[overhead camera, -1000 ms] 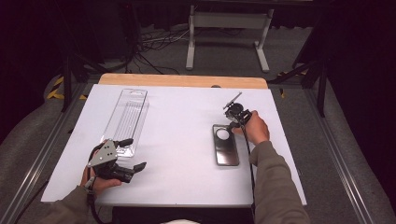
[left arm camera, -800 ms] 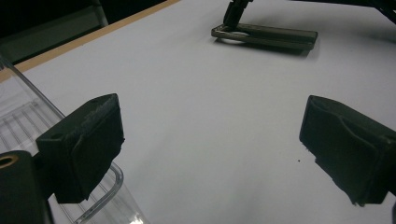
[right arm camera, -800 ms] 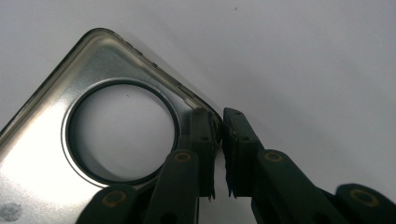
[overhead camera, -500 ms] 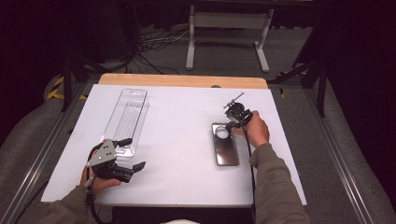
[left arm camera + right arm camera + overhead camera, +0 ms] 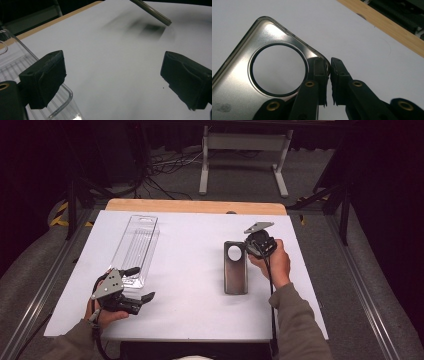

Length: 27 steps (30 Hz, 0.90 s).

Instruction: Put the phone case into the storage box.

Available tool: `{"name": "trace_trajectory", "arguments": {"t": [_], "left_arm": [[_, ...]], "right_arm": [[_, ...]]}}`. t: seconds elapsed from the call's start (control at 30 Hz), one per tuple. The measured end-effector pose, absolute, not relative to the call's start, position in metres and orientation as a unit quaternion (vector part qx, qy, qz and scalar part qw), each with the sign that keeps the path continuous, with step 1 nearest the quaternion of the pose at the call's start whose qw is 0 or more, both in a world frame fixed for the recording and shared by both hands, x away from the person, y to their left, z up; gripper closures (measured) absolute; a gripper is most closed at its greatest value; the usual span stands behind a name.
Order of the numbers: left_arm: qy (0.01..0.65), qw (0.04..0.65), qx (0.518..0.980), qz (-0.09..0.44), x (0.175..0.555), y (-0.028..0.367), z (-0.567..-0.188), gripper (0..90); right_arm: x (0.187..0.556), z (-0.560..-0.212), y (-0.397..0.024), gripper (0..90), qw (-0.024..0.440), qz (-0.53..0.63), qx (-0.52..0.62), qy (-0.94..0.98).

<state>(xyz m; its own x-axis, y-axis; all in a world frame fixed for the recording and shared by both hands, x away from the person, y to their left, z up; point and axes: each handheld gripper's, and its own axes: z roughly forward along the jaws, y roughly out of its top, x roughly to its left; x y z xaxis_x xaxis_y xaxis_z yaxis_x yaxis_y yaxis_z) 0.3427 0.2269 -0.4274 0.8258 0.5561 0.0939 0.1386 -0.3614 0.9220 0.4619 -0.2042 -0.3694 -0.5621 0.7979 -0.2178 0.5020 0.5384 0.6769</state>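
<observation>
A dark, glossy phone case [image 5: 235, 275] with a large round hole lies lengthwise on the white table [image 5: 190, 270], right of centre. My right gripper [image 5: 251, 249] is shut on the rim of its far right corner. In the right gripper view the gripper [image 5: 329, 72] pinches the case [image 5: 239, 72] just beside the hole. The case's edge [image 5: 152, 12] hangs above the table in the left gripper view, with a blurred shadow under it. My left gripper [image 5: 141, 283] rests at the near left, open and with nothing in it; its jaws stand wide apart [image 5: 115, 75].
A clear plastic blister pack [image 5: 137, 245] lies lengthwise on the left half of the table, its near end by my left gripper; its corner [image 5: 15, 62] sits behind the left jaw. A wooden strip [image 5: 195, 206] runs along the far edge. Beyond it stands a metal stand [image 5: 240, 150].
My right hand has moved toward the far side and upward, taking the gripped corner of the case with it. The left hand has stayed where it was.
</observation>
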Motion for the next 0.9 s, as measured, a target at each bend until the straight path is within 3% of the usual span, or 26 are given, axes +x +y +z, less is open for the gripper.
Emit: {"name": "trace_trajectory", "arguments": {"t": [0.4,0.9], "left_arm": [[0.225,0.530,0.792,0.204,0.347,0.224,-0.426,7.2],[0.227,0.532,0.786,0.220,0.380,0.201,-0.403,10.5]], "right_arm": [[0.455,-0.377,-0.189,84.1,0.270,0.307,0.371,0.834],[0.462,-0.382,-0.149,84.0,0.271,0.334,0.349,0.833]]}}
